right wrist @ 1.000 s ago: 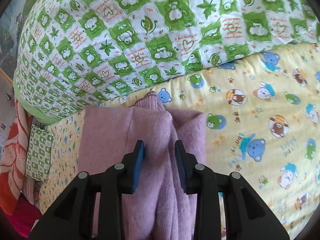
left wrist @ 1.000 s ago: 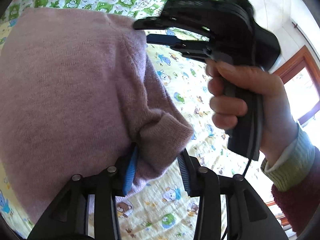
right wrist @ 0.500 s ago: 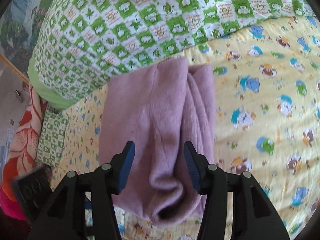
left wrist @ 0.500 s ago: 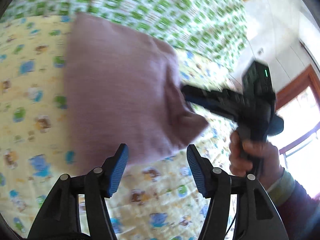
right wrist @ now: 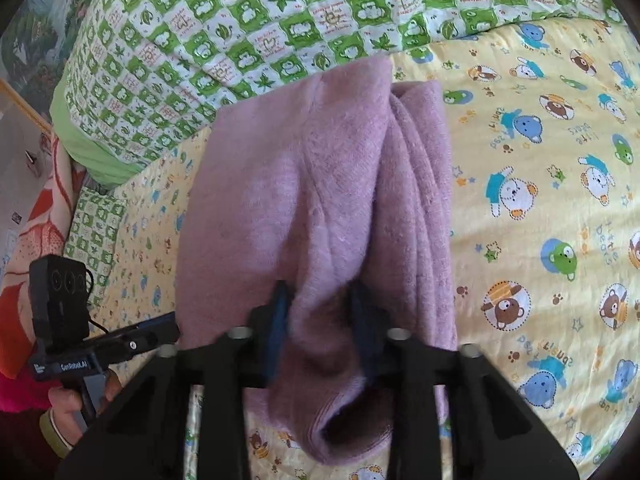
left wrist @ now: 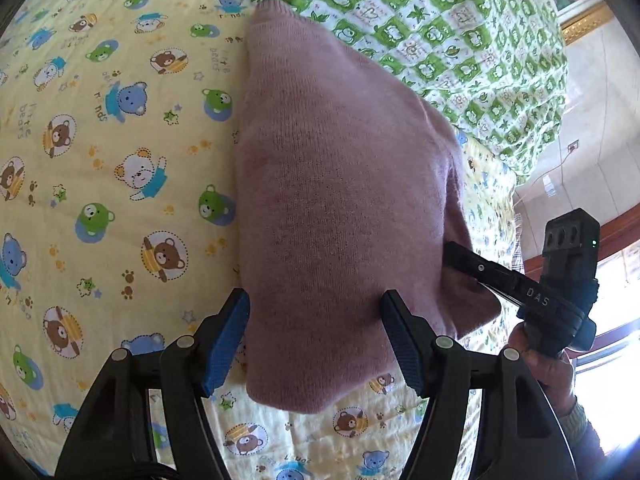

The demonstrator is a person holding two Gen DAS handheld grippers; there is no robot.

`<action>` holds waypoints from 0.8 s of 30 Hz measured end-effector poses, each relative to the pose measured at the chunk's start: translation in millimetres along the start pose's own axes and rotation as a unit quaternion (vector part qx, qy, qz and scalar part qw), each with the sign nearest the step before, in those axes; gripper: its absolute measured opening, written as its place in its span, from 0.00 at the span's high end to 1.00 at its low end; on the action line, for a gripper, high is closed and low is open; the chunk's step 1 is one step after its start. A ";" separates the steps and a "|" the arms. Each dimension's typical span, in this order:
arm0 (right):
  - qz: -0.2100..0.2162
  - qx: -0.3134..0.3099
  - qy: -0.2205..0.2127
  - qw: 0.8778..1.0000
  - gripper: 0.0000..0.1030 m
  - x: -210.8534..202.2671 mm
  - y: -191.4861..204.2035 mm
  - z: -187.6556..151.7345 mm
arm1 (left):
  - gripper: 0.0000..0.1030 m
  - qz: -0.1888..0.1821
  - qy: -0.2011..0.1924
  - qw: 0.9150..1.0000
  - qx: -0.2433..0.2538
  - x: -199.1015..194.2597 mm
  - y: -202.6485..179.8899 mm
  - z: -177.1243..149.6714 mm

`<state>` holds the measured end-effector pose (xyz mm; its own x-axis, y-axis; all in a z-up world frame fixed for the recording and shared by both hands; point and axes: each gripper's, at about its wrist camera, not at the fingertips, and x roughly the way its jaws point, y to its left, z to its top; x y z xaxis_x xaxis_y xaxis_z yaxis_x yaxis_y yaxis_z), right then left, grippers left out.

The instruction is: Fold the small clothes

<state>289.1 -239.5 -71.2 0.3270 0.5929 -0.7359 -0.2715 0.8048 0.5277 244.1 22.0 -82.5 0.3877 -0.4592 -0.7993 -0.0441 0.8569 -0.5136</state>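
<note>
A yellow bear sheet (left wrist: 120,184) covers the bed; little bears in blue, green and brown are printed all over it. In the left wrist view the sheet fills the left side; next comes the pink sweater (left wrist: 340,200), folded and lying flat on the sheet, with its far end touching the green checked quilt (left wrist: 440,20) at the back edge of the bed. The left gripper (left wrist: 316,336) sits at the near end of the sweater; its two blue pads are spread wide apart, one at each side of the cloth, and they do not squeeze anything. To the right of the sweater the right gripper (left wrist: 460,252) reaches in at the sweater's right edge; a hand (left wrist: 548,364) holds its handle near the right side of the view.

In the right wrist view the left gripper (right wrist: 160,332) shows at the far left, held by a hand (right wrist: 68,404), with its tip touching the left edge of the sweater (right wrist: 320,200). The green checked quilt (right wrist: 240,20) runs along the back; an orange and white cloth (right wrist: 36,216) lies past the left edge of the bed. In the middle the right gripper (right wrist: 320,312) pinches a thick ridge of the sweater between its pads; the pads press in close on the cloth. The sweater has long folds running away from the gripper. To the right the yellow bear sheet (right wrist: 540,200) lies bare.
</note>
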 end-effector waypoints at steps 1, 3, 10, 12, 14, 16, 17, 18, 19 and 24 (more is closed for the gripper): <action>0.002 0.002 0.001 1.000 0.88 -0.5 -1.9 -0.5 | 0.34 0.000 0.001 1.000 0.001 1.9 -1.9 0.8; 0.007 0.001 -0.009 1.000 0.90 -8.8 -3.3 0.0 | 0.34 -0.002 0.000 1.000 0.004 3.7 -6.5 3.7; 0.014 0.016 -0.075 0.997 0.90 -61.9 -13.7 5.8 | 0.33 -0.001 0.011 1.000 0.007 13.6 -15.4 4.4; 0.001 0.029 -0.059 0.998 0.90 -51.4 -25.3 4.0 | 0.32 0.007 0.014 1.000 0.007 19.2 -15.4 3.5; -0.002 0.044 -0.043 0.998 0.90 -37.8 -36.8 -1.1 | 0.29 0.011 0.020 1.000 0.006 24.4 -13.5 2.1; -0.008 0.052 -0.034 0.998 0.90 -26.0 -44.4 -6.7 | 0.28 0.010 0.024 1.000 0.001 28.2 -10.9 1.3; -0.010 0.054 -0.034 0.998 0.90 -23.8 -46.1 -8.3 | 0.27 0.009 0.025 1.000 -0.002 29.4 -10.2 1.3; -0.010 0.055 -0.038 0.998 0.90 -22.7 -46.9 -10.6 | 0.27 0.008 0.026 1.000 -0.003 29.7 -9.5 0.9; -0.011 0.055 -0.041 0.998 0.90 -22.9 -47.9 -12.4 | 0.27 0.007 0.026 1.000 -0.003 30.0 -10.3 1.2; -0.019 0.059 -0.050 0.997 0.90 -24.5 -53.2 -16.8 | 0.28 0.011 0.019 1.000 0.004 24.8 -16.4 4.3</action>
<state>280.3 -297.3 -88.4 0.4246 0.5577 -0.7132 -0.1513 0.8204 0.5514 258.5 -2.4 -92.6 0.3506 -0.4490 -0.8218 -0.0445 0.8686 -0.4936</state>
